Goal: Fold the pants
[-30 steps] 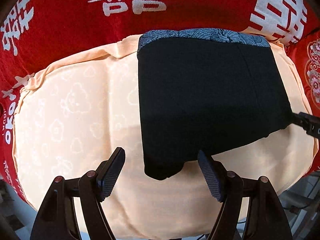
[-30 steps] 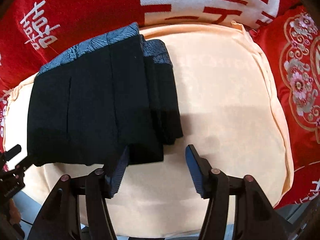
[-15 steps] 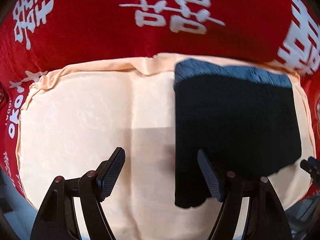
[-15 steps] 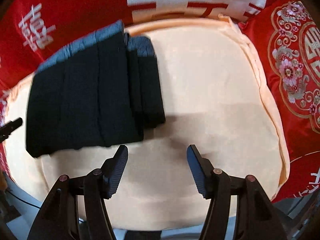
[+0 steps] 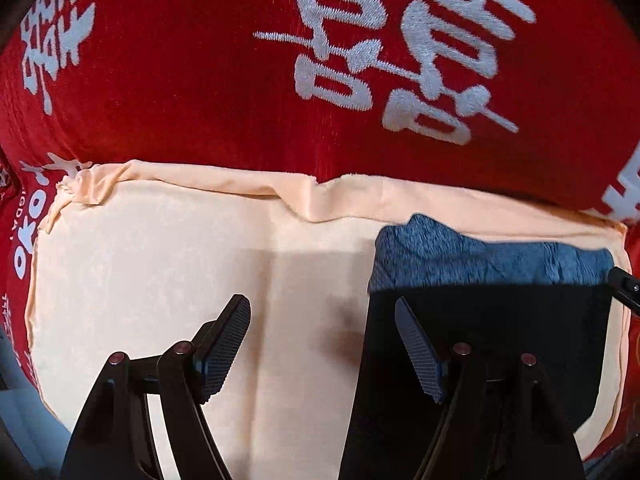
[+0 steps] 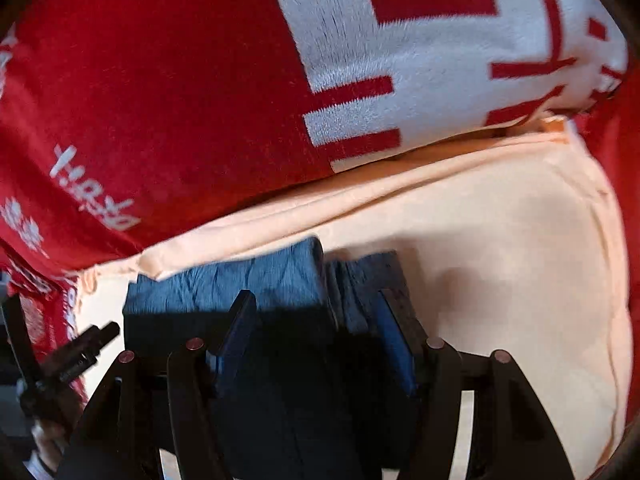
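The folded black pants (image 5: 500, 332) with a blue patterned waistband (image 5: 480, 260) lie on a peach cushion (image 5: 160, 272). In the left wrist view my left gripper (image 5: 322, 346) is open and empty over bare cushion, its right finger at the pants' left edge. In the right wrist view my right gripper (image 6: 318, 338) is open, low over the pants (image 6: 288, 400), with the fabric between and under its fingers; the waistband (image 6: 240, 284) lies just beyond the tips. The right gripper's tip (image 5: 624, 288) shows at the right edge of the left view.
A red blanket with white characters (image 5: 320, 60) rises behind the cushion and shows in the right view (image 6: 160, 100). The left gripper's handle (image 6: 60, 360) shows at the left of the right view. Bare cushion (image 6: 520, 280) lies right of the pants.
Both grippers have moved forward and lower toward the back of the cushion. The right gripper has come over the pants; the left has shifted left of them. The pants have not moved.
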